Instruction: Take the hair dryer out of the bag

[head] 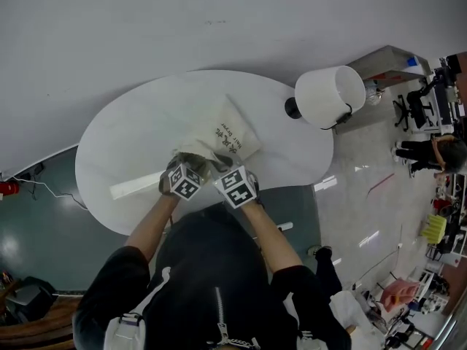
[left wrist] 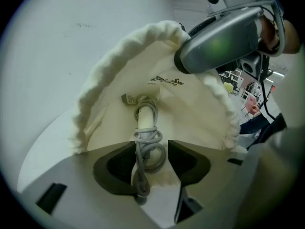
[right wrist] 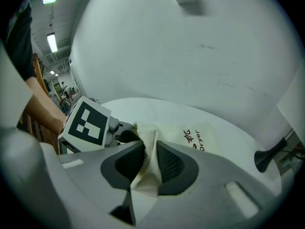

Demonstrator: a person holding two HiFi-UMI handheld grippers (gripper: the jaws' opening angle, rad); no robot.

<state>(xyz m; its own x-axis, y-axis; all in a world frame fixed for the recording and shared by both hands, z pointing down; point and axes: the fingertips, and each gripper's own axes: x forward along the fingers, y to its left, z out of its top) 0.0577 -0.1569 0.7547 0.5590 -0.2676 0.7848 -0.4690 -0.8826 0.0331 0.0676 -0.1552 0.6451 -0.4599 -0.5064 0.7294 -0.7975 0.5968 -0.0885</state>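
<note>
A cream cloth bag [head: 232, 138] with dark print lies on the white oval table [head: 124, 148], its mouth toward me. In the left gripper view the bag [left wrist: 195, 104] gapes open. Inside lies the hair dryer's pale handle [left wrist: 145, 114] with a grey cord [left wrist: 148, 140] wound round it. My left gripper [left wrist: 151, 149] is open at the mouth, with the cord coil and handle end between its jaws. My right gripper [right wrist: 151, 151] is shut on the bag's rim cloth [right wrist: 147, 142] and holds it up. Both grippers [head: 184, 172] [head: 228, 173] sit side by side at the bag's near end.
A white lamp shade [head: 330, 93] on a black base [head: 292, 108] stands at the table's right, just beyond the bag. The table's near edge runs under my forearms. Office chairs and clutter stand on the floor far right.
</note>
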